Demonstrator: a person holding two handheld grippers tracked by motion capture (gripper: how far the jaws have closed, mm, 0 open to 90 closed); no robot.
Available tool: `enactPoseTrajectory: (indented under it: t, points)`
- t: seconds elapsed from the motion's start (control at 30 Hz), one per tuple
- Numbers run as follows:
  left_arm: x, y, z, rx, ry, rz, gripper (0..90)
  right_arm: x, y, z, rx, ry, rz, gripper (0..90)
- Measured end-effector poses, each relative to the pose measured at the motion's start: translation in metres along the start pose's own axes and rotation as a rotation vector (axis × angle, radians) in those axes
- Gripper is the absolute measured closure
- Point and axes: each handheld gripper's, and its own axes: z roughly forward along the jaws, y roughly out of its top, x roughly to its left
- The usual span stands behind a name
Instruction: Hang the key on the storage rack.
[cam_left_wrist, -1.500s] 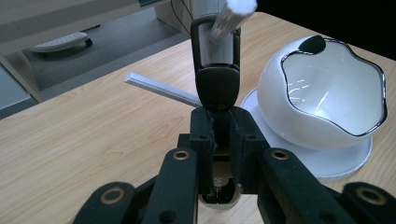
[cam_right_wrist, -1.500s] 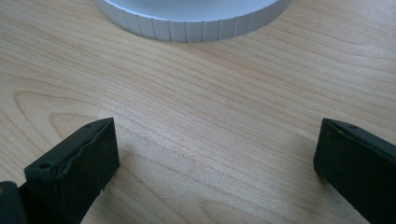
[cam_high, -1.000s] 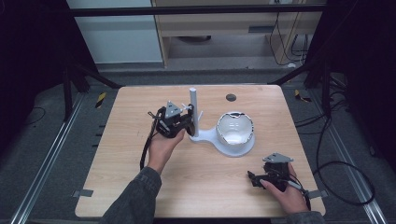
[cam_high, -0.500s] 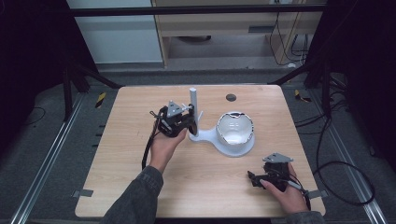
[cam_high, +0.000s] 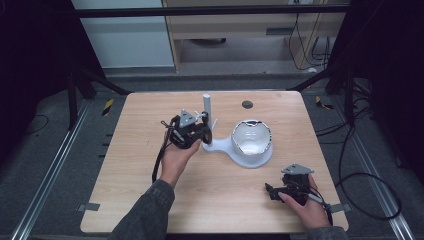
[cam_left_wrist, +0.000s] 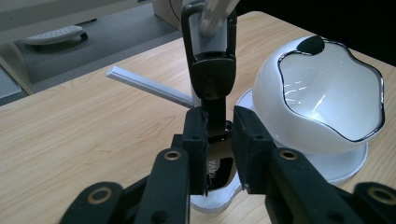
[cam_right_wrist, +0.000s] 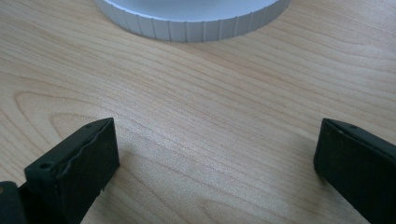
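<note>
A white stand holds an upright post and a white bowl with a dark rim. From a hook on the post hangs a black clip with a strap and tag. My left gripper reaches in from the left at the post's foot. Its jaws have just been opening and now flank the hanging strap, with a thin gap on one side. My right gripper rests low at the table's front right, its jaws wide apart over bare wood.
A thin white peg sticks out sideways from the post. The stand's ribbed round base lies just ahead of the right gripper. A dark round hole marks the table's far edge. Cables trail on the floor at the right.
</note>
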Motion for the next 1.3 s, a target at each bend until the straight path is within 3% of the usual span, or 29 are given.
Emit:
enactPoseTrajectory:
  t: [0.27,0.4,0.8,0.97,1.03,1.3]
  points:
    - [0.000,-0.003,-0.006,-0.007,0.015,-0.002,55.4,0.000,0.000,0.000,0.000,0.000,0.000,0.4]
    - [-0.001,-0.006,-0.007,0.003,-0.005,0.012,45.2,0.000,0.000,0.000,0.000,0.000,0.000,0.4]
    - [-0.002,-0.010,-0.017,0.001,-0.026,-0.005,24.0,0.000,0.000,0.000,0.000,0.000,0.000,0.4]
    - [-0.007,-0.013,-0.021,0.013,-0.054,0.001,18.0,0.000,0.000,0.000,0.000,0.000,0.000,0.4]
    - [-0.011,-0.016,-0.023,0.021,-0.085,0.008,15.8,0.000,0.000,0.000,0.000,0.000,0.000,0.4]
    - [-0.021,-0.020,-0.033,0.028,-0.118,0.028,11.2,0.000,0.000,0.000,0.000,0.000,0.000,0.4]
